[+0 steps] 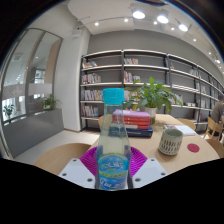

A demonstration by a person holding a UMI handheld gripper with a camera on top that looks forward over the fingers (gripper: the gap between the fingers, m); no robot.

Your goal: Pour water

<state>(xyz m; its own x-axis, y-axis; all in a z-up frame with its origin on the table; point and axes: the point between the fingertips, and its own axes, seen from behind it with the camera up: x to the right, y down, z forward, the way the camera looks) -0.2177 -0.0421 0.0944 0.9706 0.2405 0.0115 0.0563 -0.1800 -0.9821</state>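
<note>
A clear plastic water bottle (113, 145) with a light blue cap (114, 96) and a blue label stands upright between my gripper (112, 168) fingers. Both magenta pads (89, 158) press against its sides, so the gripper is shut on it. The bottle's base is hidden below the fingers. Beyond the bottle to the right, a pale green ribbed cup (171, 142) stands on the wooden table (60, 153), apart from the bottle.
A stack of books (136, 122) and a leafy potted plant (154, 95) stand behind the bottle. Papers (184, 128) lie at the table's far right. Bookshelves (140, 75) line the back wall. A glass partition (28, 85) is at the left.
</note>
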